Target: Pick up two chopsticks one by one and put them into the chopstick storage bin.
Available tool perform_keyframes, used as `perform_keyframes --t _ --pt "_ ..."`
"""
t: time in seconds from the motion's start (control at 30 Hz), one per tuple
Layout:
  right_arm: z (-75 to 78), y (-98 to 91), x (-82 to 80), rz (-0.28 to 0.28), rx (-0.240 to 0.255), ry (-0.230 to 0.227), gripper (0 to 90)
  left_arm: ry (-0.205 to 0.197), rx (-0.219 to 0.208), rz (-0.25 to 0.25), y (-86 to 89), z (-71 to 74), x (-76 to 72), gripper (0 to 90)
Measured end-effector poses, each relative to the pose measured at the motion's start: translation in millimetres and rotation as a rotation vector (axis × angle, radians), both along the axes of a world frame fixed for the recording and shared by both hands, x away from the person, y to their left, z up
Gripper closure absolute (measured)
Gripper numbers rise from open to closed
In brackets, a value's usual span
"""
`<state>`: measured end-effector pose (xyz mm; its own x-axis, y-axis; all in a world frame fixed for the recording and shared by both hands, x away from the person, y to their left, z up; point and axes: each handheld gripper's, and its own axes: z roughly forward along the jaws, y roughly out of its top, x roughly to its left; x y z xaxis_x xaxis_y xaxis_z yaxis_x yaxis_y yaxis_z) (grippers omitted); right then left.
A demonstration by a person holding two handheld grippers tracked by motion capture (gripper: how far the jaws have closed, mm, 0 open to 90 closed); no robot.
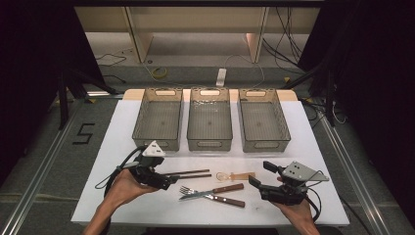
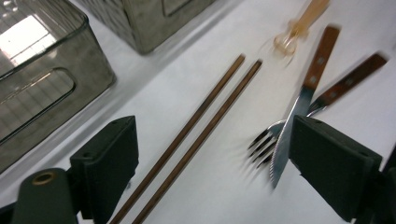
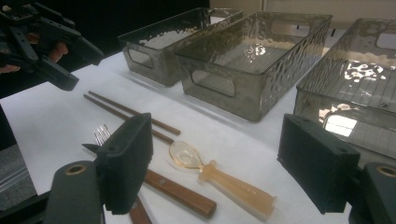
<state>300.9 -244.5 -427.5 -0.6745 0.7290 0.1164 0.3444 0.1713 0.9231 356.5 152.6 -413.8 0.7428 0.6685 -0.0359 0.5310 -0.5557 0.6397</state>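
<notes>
On the white table top lie two brown chopsticks, a translucent amber spoon, a wooden-handled knife and a fork. My left gripper hovers at the chopsticks' left end, open. In the left gripper view the chopsticks run between its wide black jaws, untouched, with the knife and the fork by the right jaw. My right gripper is open to the right of the spoon. The spoon lies ahead of its jaws, which hold nothing.
Three empty clear bins stand in a row behind the cutlery: left, middle and right. Beyond the table are a grey floor, cables and shelf legs. In the right gripper view, the left gripper is at the upper left.
</notes>
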Motion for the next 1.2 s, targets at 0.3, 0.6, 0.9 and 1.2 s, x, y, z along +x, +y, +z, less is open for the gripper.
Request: perform_keyframes --t 0.3,0.6,0.9,1.2 --pt "-1.8 1.9 0.9 0.017 -0.014 0.013 28.4 0.080 0.143 -0.079 -8.9 -10.5 20.1 24.2" --pt "-2.5 1.9 1.8 0.027 -0.008 0.028 28.5 0.137 0.243 -0.130 -16.0 -19.3 33.1 35.1" --pt "-2.6 2.9 1.6 0.037 -0.007 0.029 28.5 0.158 0.306 -0.192 -19.8 -23.5 33.9 44.1" --pt "-2.5 3.5 1.5 0.041 -0.010 0.031 28.6 0.171 0.347 -0.247 -26.2 -25.9 35.7 51.9"
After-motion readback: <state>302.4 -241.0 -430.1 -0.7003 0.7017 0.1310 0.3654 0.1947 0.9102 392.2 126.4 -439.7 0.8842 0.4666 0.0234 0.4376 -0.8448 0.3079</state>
